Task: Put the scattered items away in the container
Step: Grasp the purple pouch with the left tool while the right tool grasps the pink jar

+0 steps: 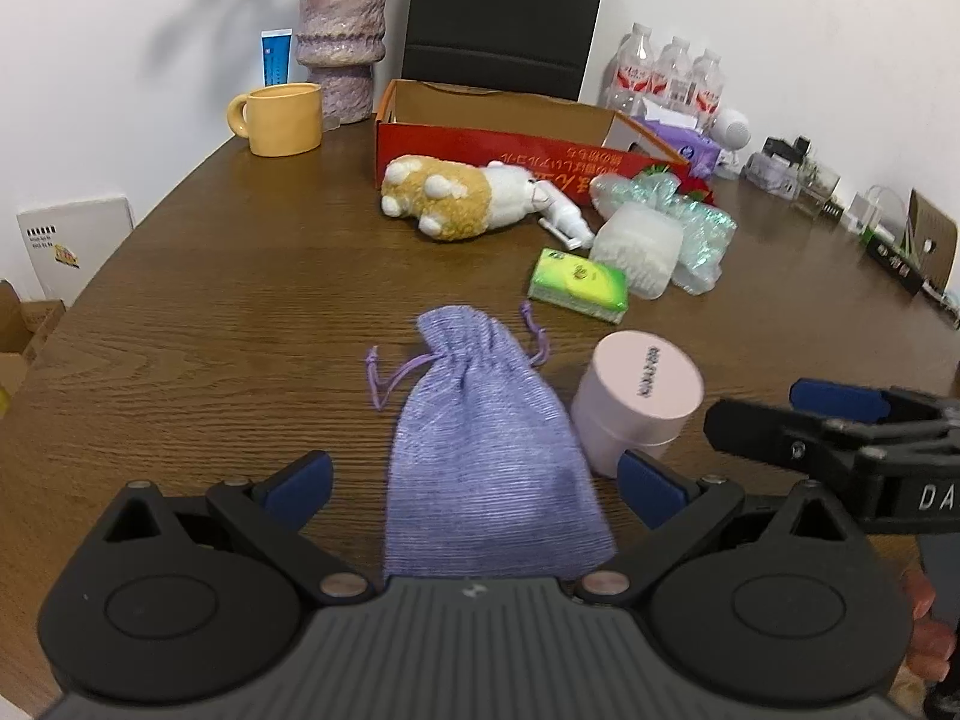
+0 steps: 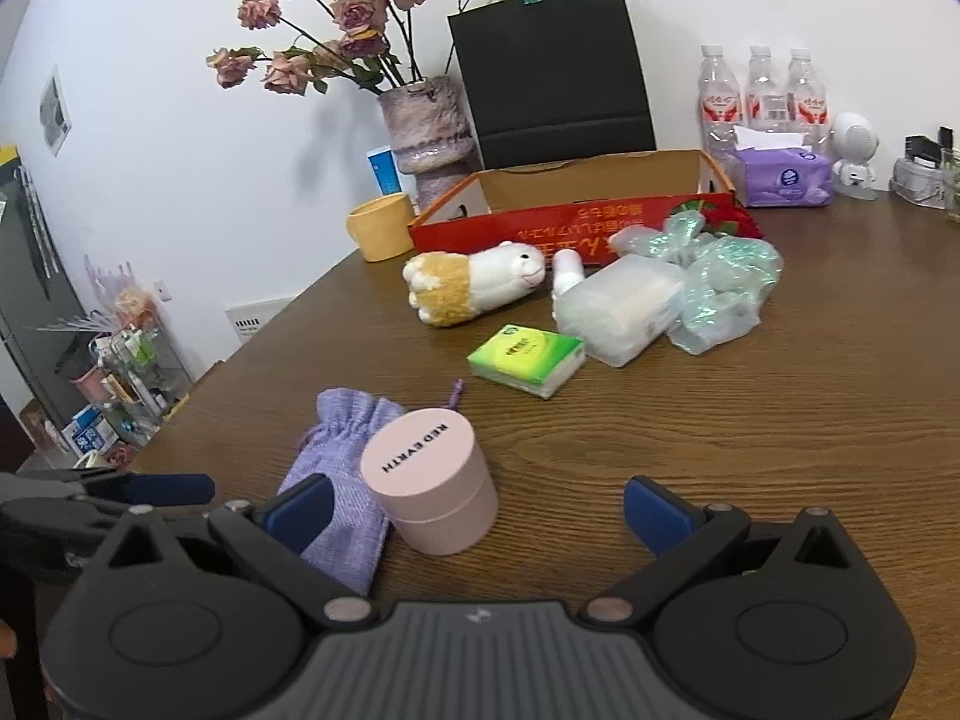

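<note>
Left hand-held gripper (image 1: 474, 489) spread wide around purple pouch (image 1: 486, 450); right hand-held gripper (image 2: 477, 507) (also wide) beside pink jar (image 2: 429, 483).

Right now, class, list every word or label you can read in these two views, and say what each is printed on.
"RED EARTH": on the lid of the pink jar.
"DA", cut off by the frame edge: on the right gripper.
Red box: gold characters, upside down, unreadable.
Green tissue pack, water bottles, purple tissue pack: print too small or blurred.
</note>
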Action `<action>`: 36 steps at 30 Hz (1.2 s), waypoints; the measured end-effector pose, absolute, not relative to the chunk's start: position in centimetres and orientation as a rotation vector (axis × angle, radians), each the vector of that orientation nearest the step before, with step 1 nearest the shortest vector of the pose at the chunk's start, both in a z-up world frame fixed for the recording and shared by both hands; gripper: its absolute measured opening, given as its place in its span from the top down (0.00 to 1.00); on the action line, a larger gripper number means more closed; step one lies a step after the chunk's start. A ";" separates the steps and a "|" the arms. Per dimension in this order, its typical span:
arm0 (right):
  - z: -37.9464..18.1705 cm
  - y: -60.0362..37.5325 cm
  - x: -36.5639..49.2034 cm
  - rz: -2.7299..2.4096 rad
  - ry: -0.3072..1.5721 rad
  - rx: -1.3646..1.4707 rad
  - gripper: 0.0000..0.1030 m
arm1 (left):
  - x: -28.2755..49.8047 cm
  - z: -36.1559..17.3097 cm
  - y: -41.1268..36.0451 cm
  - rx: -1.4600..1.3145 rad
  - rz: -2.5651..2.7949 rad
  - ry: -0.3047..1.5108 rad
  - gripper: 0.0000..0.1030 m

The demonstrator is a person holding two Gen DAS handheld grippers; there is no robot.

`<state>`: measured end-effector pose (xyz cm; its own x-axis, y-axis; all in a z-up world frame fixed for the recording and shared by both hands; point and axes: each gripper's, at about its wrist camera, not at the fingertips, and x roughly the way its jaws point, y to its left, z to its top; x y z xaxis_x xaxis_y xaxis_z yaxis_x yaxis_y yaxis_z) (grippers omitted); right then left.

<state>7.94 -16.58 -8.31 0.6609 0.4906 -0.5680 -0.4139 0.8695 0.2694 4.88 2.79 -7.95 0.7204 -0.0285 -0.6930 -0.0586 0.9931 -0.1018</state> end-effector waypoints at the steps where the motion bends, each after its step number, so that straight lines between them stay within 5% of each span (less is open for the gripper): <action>1: -8.5 -16.3 8.1 0.514 0.675 0.119 0.00 | 5.0 -8.1 2.9 -0.113 0.026 0.770 0.00; 17: -11.0 -13.4 9.4 0.512 0.695 0.105 0.00 | 6.3 -10.3 2.3 -0.016 0.014 0.781 0.00; 23: -11.2 -12.9 9.9 0.488 0.677 0.110 0.12 | 6.8 -10.6 2.3 -0.012 0.027 0.756 0.00; 32: -12.0 -11.9 10.8 0.490 0.664 0.121 0.27 | 7.2 -11.5 2.9 -0.013 0.045 0.716 0.29; 36: -12.1 -11.4 10.8 0.481 0.654 0.099 0.42 | 7.0 -11.6 3.2 -0.014 0.045 0.696 0.37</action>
<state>10.78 -11.44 -12.11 0.6886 0.4595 -0.5610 -0.3981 0.8861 0.2372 7.03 3.21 -11.56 0.7667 0.0373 -0.6410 -0.0464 0.9989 0.0027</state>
